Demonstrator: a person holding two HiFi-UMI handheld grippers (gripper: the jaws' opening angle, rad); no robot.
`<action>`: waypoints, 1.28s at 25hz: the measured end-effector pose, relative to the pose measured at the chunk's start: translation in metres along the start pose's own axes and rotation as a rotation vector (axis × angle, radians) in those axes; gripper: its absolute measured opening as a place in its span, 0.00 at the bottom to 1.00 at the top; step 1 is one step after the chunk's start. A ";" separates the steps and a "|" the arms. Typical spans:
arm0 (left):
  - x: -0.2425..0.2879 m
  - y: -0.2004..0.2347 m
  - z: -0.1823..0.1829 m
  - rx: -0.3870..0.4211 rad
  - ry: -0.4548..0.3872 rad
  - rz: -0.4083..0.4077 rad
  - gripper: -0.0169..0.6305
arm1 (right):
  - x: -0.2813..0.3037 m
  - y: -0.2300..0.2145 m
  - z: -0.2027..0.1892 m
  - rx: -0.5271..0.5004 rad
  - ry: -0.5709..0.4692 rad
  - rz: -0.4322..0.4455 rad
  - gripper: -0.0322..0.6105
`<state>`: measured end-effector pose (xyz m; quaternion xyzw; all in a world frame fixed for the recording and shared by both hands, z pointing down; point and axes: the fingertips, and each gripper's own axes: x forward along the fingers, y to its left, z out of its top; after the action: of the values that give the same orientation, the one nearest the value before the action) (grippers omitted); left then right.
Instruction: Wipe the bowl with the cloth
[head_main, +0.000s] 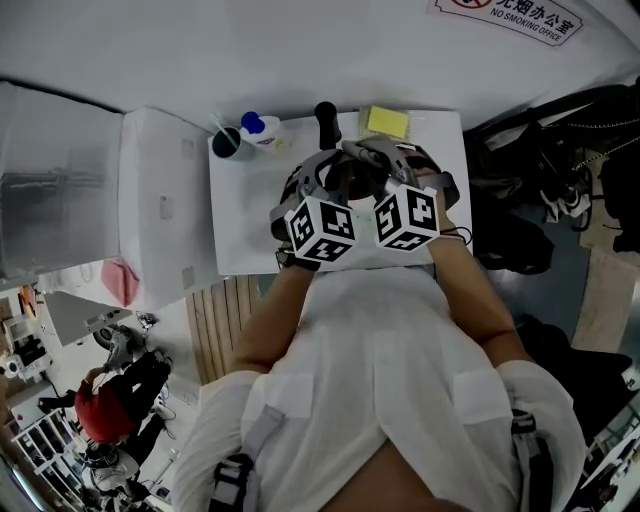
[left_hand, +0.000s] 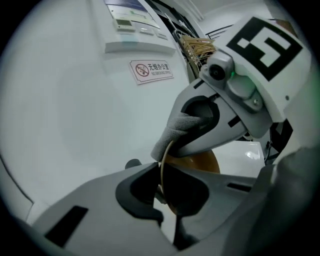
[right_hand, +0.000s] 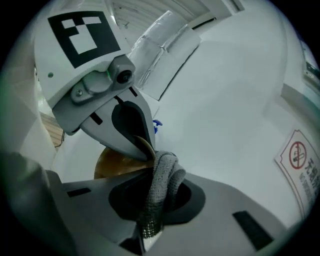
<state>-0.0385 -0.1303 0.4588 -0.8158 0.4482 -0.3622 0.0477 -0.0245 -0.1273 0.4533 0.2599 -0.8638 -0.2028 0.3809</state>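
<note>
Above the table (head_main: 240, 215), the bowl (left_hand: 200, 161) was rim-pinched by the left gripper (left_hand: 164, 192), steadied for the cloth (right_hand: 164, 176) clamped by the right gripper (right_hand: 149, 215).

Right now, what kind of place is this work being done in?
Probably an office or workroom: a no-smoking office sign on the wall, a wall control panel, and a small white table against the wall.

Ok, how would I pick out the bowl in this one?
Above the white table, look where the two grippers meet. The left gripper is shut on the thin rim of a smooth amber-brown bowl; the neighbouring knitted grey cloth, in the right gripper, is soft and dull.
</note>
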 end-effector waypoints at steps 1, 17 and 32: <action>-0.001 0.002 0.001 -0.017 -0.011 0.001 0.05 | 0.000 -0.002 -0.002 0.030 -0.011 0.000 0.13; -0.004 0.010 0.003 -0.287 -0.169 -0.032 0.08 | -0.009 -0.017 -0.017 0.325 -0.066 -0.038 0.12; -0.006 0.024 0.021 -0.169 -0.114 0.060 0.06 | -0.011 -0.030 0.007 0.086 -0.055 -0.123 0.12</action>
<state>-0.0437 -0.1448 0.4306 -0.8224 0.4980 -0.2745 0.0151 -0.0146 -0.1432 0.4261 0.3227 -0.8643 -0.1958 0.3323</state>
